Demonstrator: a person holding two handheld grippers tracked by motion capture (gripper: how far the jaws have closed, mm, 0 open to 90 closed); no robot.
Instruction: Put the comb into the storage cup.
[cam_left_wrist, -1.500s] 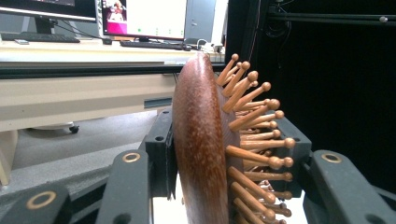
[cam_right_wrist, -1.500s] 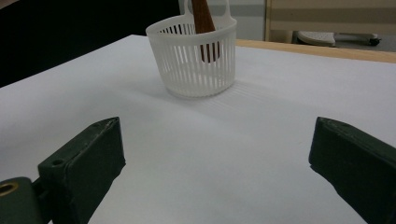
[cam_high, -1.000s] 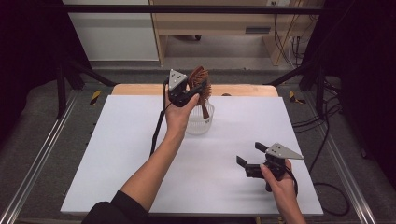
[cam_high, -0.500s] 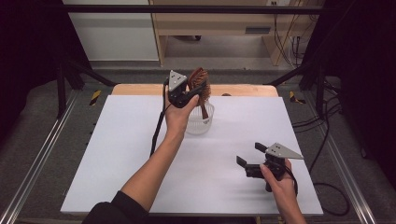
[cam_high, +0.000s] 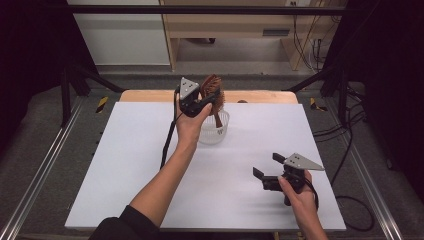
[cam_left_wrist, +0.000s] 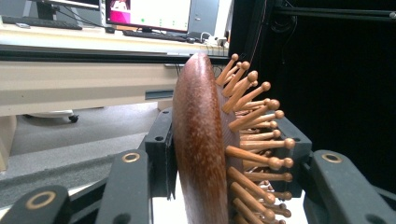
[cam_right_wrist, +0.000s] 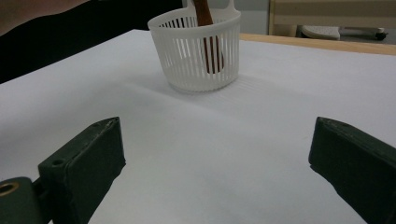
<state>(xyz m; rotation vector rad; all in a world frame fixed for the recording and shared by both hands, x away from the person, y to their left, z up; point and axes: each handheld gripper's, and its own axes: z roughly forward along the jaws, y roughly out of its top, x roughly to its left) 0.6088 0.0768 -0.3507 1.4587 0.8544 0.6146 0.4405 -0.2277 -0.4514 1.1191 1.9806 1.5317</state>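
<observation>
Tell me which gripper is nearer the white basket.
Left. The left gripper holds the hairbrush right above the basket; the right gripper hovers open, well off toward the table's near edge.

Table: rectangular, covered by a plain white matte sheet across nearly its whole top; a strip of light wooden edge exposed along the far side; seen from above, set between metal rails left and right. Standing directly on the white surface: one small white slatted plastic basket, round, open-topped, upright, placed toward the far middle of the table, well back from the near edge; its base rests flat on the sheet, as the right gripper view shows; a brown wooden handle stands inside it, visible through the slats.
</observation>
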